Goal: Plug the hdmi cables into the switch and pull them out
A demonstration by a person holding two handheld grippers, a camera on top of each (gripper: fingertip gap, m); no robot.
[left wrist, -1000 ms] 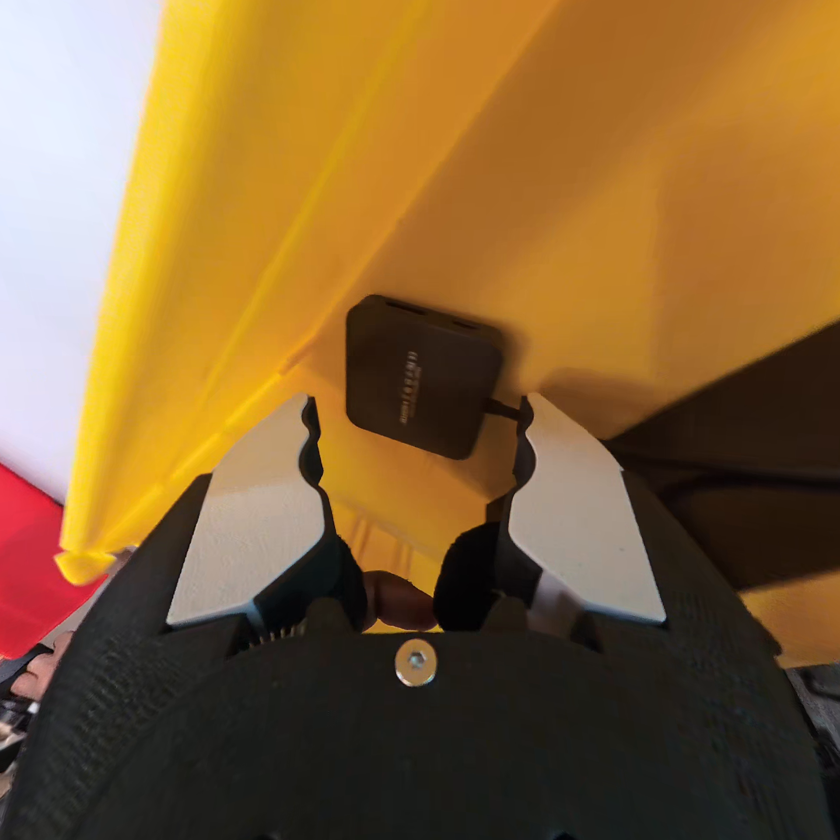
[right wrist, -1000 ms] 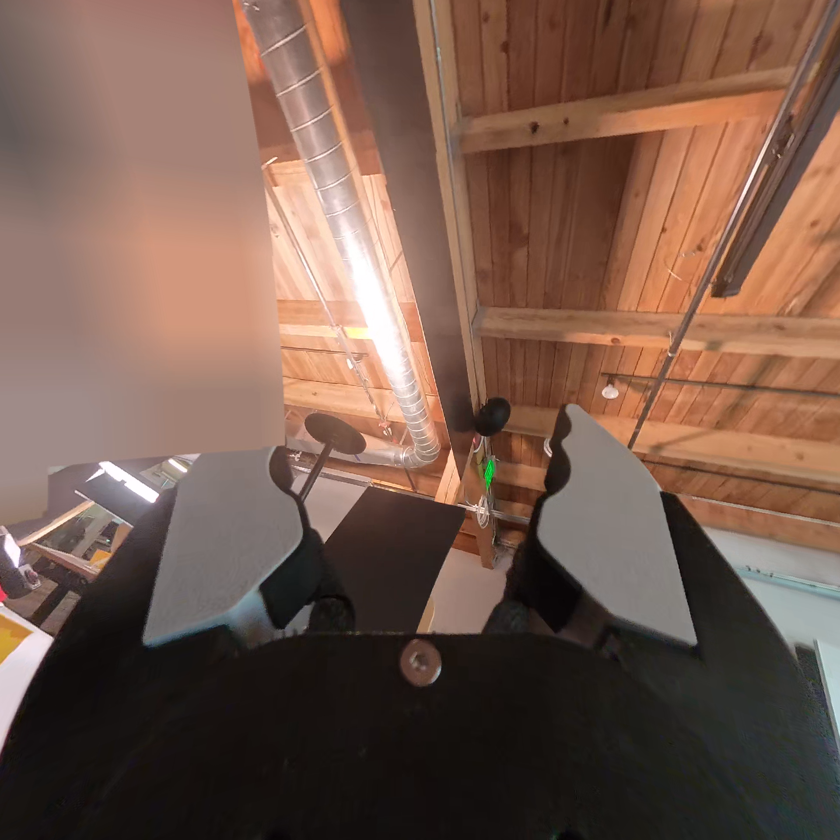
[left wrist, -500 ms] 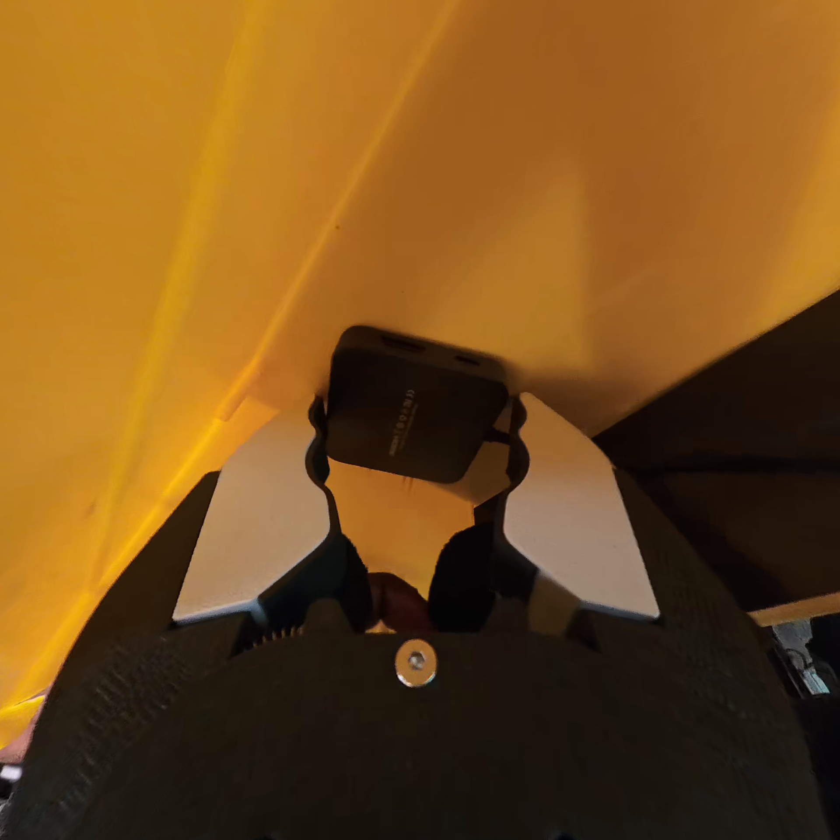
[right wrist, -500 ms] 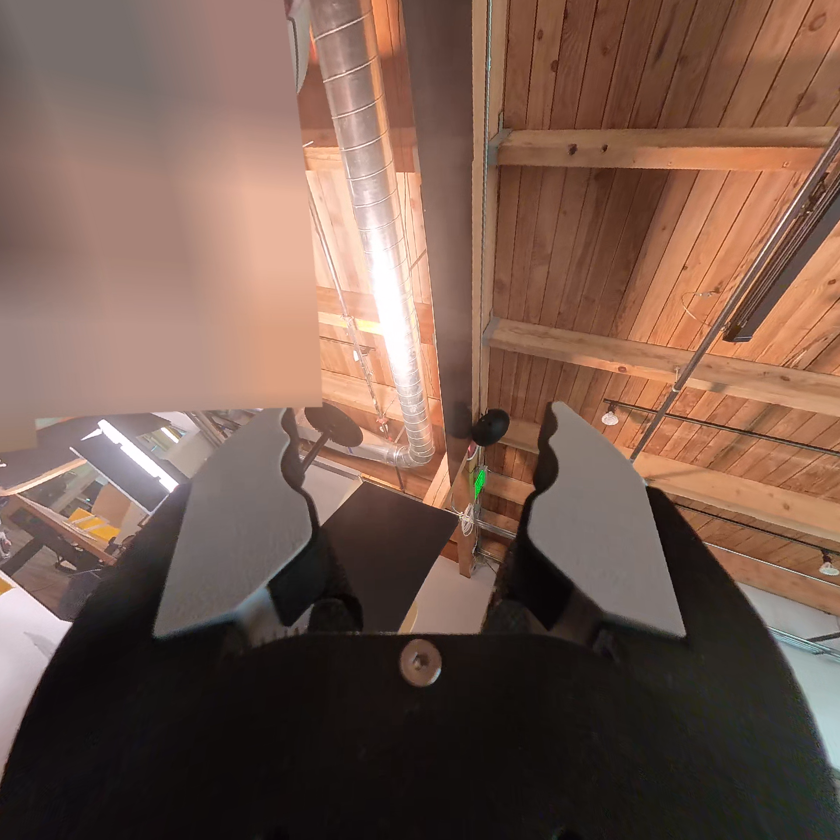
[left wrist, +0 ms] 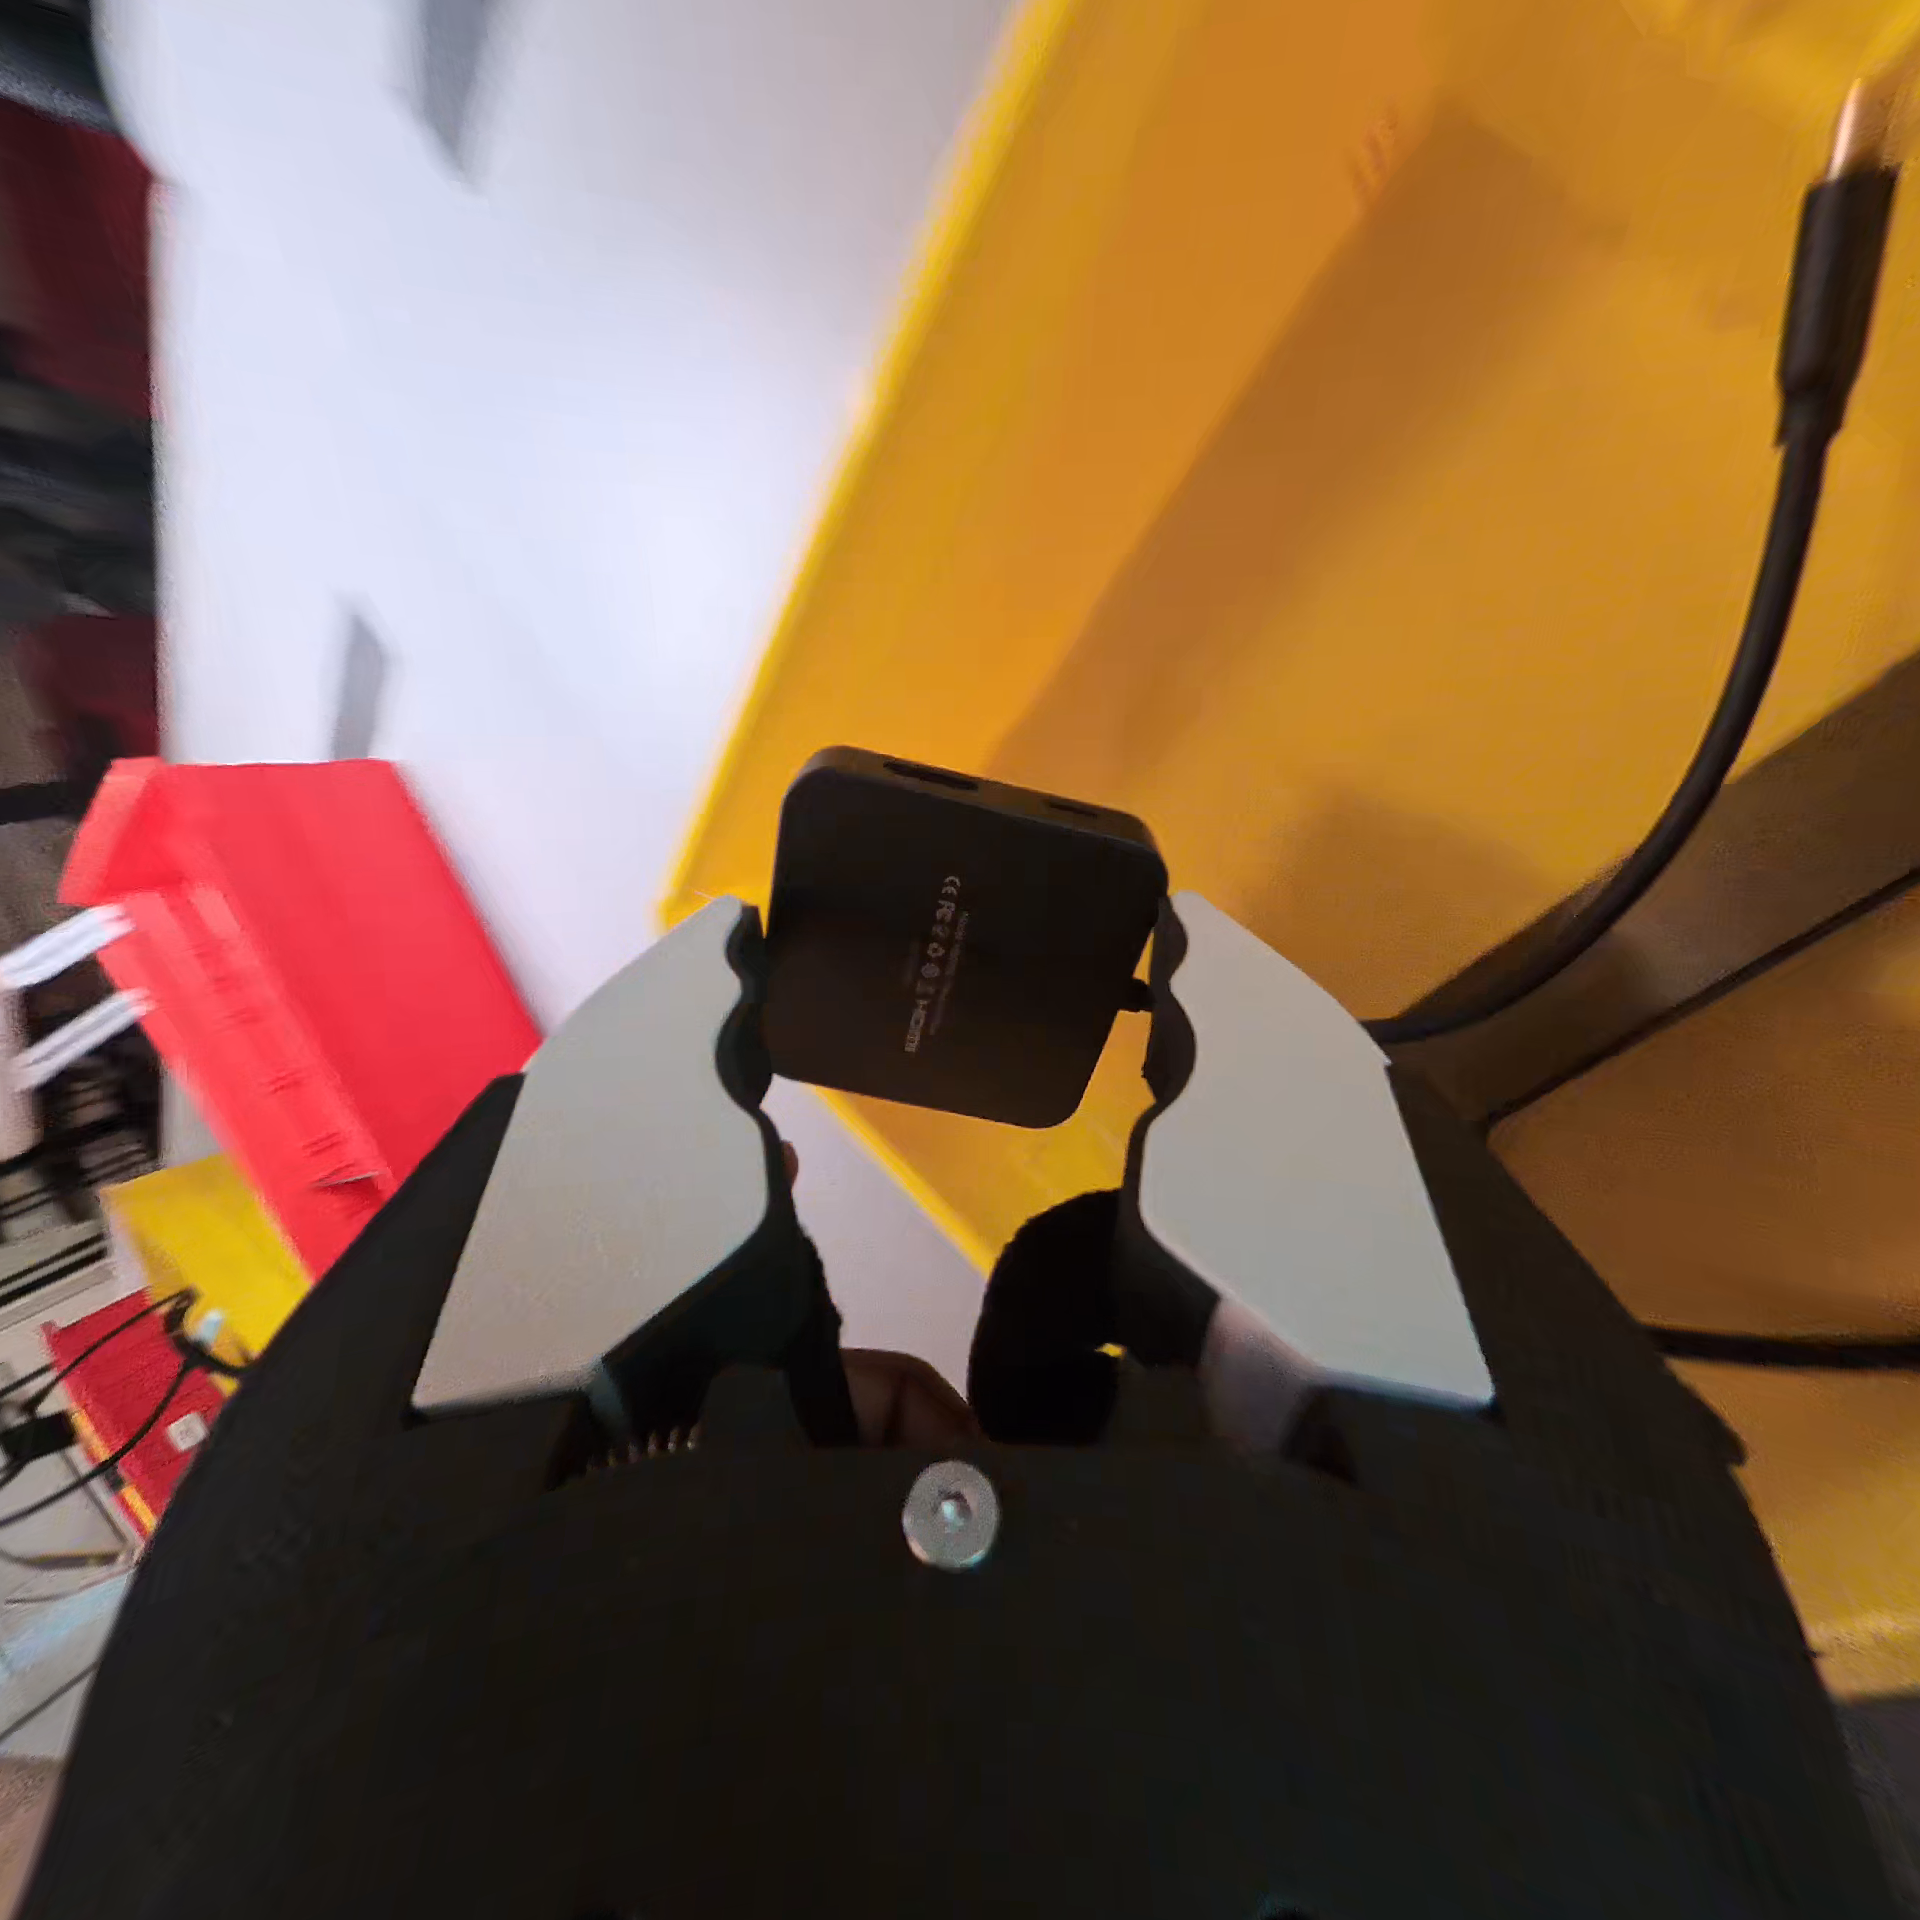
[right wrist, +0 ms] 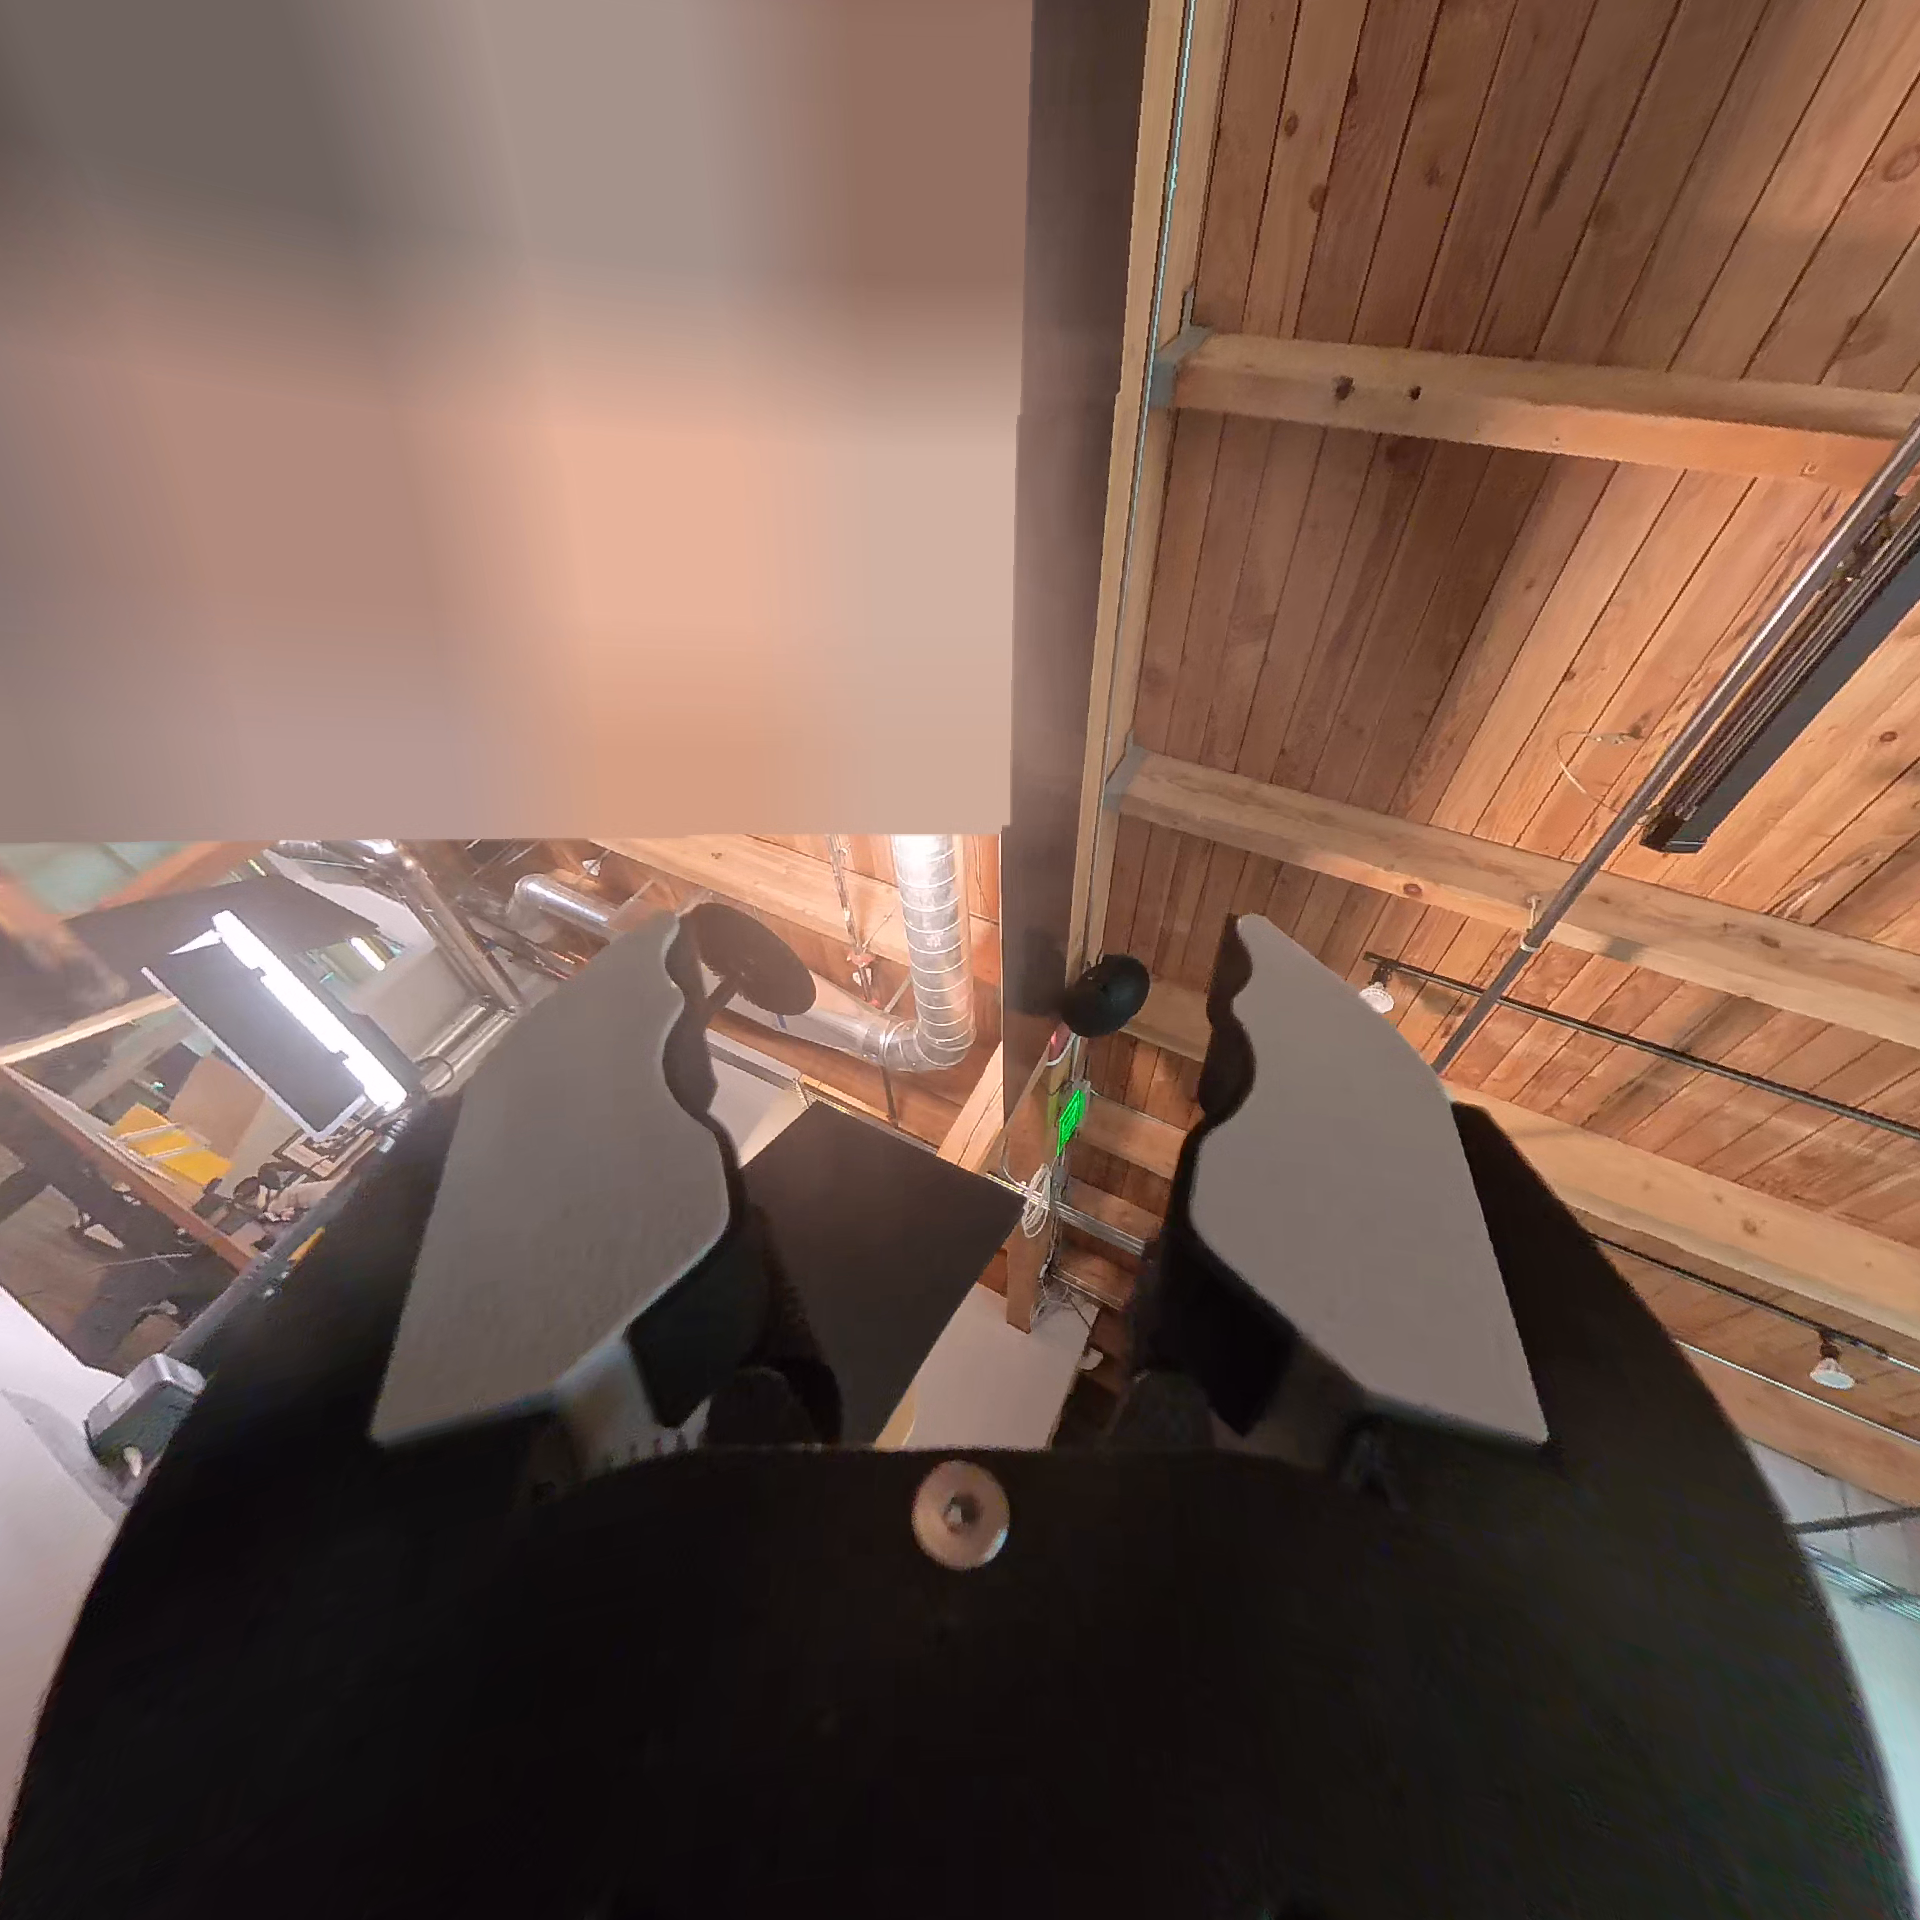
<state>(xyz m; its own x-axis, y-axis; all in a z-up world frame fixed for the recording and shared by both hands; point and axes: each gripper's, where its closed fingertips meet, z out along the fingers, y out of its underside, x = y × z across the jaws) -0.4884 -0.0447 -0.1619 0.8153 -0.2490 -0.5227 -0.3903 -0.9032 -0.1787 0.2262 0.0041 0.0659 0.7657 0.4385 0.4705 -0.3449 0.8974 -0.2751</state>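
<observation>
In the left wrist view my left gripper [left wrist: 954, 961] is shut on the black square HDMI switch [left wrist: 961, 935], one finger on each side edge, holding it lifted above a yellow bin [left wrist: 1299, 520]. The switch's two ports on its far edge look empty. A black HDMI cable [left wrist: 1766, 582] with its plug [left wrist: 1829, 270] lies at the right, apart from the switch. In the right wrist view my right gripper [right wrist: 956, 1018] is open and empty, pointing up at a wooden ceiling [right wrist: 1507, 571].
A red bin [left wrist: 281, 956] stands at the left on a white surface [left wrist: 499, 416], with thin wires [left wrist: 94, 1382] near the lower left. A dark brown panel [left wrist: 1704, 1091] lies at the right. A metal duct [right wrist: 935, 956] and a black ceiling rail [right wrist: 1787, 675] show overhead.
My left gripper closed onto the switch and lifted it away from the yellow bin's corner; the view swung and the cable came into sight. The right gripper tilted slightly, still open.
</observation>
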